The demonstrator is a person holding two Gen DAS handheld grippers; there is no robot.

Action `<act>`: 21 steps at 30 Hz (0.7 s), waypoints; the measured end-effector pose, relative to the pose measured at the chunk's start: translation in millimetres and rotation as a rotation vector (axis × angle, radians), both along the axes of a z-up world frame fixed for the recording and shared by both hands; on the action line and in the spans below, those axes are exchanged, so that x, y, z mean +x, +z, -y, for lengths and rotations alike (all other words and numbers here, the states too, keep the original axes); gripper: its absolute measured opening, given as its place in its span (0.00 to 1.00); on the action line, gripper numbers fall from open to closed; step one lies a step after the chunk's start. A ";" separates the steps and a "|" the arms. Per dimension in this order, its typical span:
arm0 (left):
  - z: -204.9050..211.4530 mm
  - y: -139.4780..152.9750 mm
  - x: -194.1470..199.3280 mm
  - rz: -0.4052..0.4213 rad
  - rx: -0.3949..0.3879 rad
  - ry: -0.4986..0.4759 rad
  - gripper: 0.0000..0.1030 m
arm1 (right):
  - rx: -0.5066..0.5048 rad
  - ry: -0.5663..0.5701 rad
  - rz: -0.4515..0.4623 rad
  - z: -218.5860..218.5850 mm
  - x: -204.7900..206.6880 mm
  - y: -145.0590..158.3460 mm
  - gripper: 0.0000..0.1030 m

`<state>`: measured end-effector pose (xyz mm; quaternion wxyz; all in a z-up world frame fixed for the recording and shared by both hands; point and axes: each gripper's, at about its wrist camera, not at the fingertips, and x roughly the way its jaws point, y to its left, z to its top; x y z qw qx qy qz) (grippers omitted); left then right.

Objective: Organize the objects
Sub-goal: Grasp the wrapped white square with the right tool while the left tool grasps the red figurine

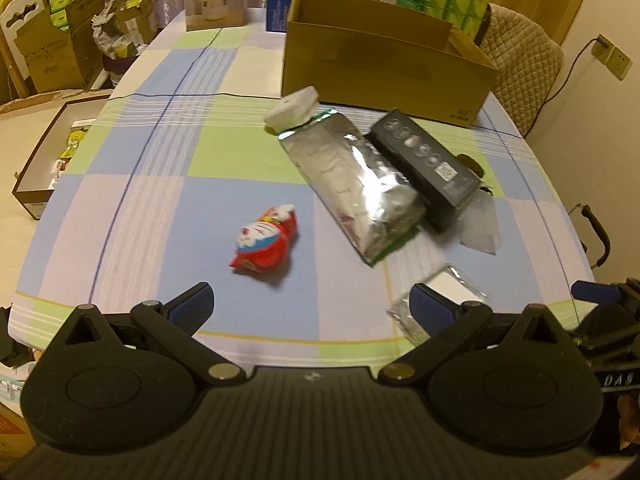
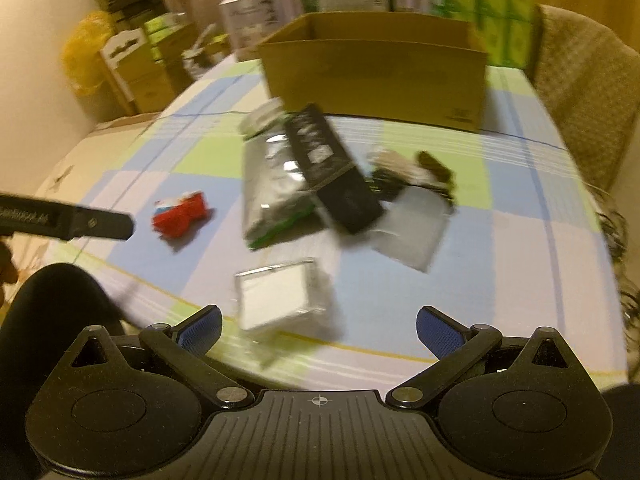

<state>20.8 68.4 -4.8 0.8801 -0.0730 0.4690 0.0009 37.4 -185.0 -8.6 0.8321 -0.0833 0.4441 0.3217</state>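
Black box point(image 1: 426, 168) hides clear bag point(image 1: 478, 224); right view blurred.

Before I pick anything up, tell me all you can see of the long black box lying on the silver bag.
The black box is long, slim and looks like printed cardboard, with a row of small round pictures and a square code label on its top face. It is closed and lies tilted, one long edge propped on the silver bag, its near end over a clear plastic bag. It points diagonally toward the cardboard box without touching it. Neither tongs touch it.
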 end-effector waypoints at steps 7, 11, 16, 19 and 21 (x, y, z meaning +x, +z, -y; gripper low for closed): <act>-21.4 -2.5 15.8 0.007 0.050 -0.042 0.99 | 0.000 0.082 0.002 -31.6 9.5 -20.6 0.98; -25.6 -6.7 28.3 0.002 0.081 -0.116 0.99 | -0.030 0.115 0.009 -45.6 13.7 -35.9 0.98; -29.7 -17.1 42.7 -0.022 0.093 -0.165 0.99 | -0.084 0.141 0.001 -59.3 21.3 -57.3 0.91; -33.1 -22.7 49.0 -0.034 0.085 -0.171 0.99 | -0.109 0.146 -0.014 -61.7 25.7 -66.3 0.85; -36.2 -25.0 53.4 -0.039 0.073 -0.178 0.99 | -0.109 0.150 -0.036 -62.8 27.8 -70.5 0.78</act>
